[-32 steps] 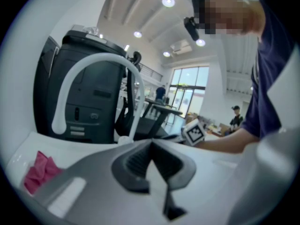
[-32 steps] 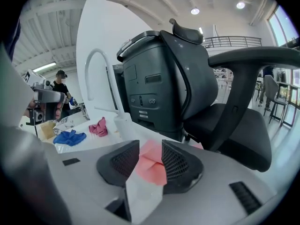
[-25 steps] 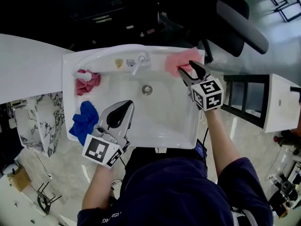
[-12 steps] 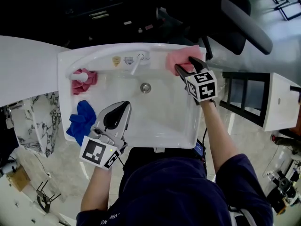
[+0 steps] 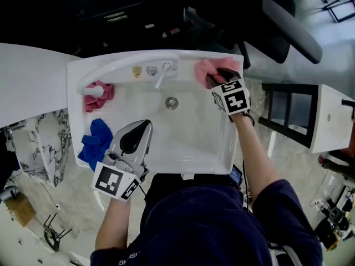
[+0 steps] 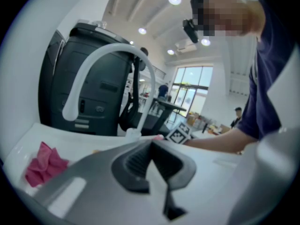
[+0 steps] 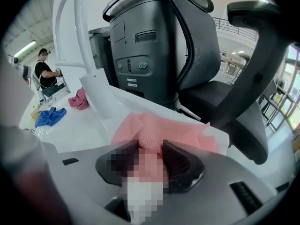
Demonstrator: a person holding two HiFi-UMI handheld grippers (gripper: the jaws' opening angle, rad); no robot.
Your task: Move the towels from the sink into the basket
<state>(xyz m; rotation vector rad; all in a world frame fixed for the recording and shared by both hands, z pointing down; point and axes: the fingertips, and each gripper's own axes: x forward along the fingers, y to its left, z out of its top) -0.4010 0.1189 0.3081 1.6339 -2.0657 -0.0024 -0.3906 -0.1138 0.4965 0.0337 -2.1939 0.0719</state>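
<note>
A pink towel (image 5: 208, 67) (image 7: 180, 131) lies on the back right corner of the white sink (image 5: 188, 140). My right gripper (image 5: 217, 77) (image 7: 150, 145) points steeply down onto it. Its jaws have just been closing, and a bunched fold of the towel is pinched between the pads. A magenta towel (image 5: 100, 95) (image 6: 44, 165) sits on the sink's back left rim, and a blue towel (image 5: 95, 142) (image 7: 49, 116) on the left rim. My left gripper (image 5: 136, 135) (image 6: 151, 143) hovers over the basin's front left, shut and empty. No basket is in view.
A curved white faucet (image 5: 162, 75) (image 6: 108, 55) rises at the sink's back, with the drain (image 5: 172, 102) below it. A black office chair (image 5: 277, 21) (image 7: 159, 46) stands close behind the sink. A white shelf unit (image 5: 327, 121) is at the right.
My right gripper has tipped and dropped onto the pink towel, and its jaws have narrowed around a fold. The left gripper has stayed where it was.
</note>
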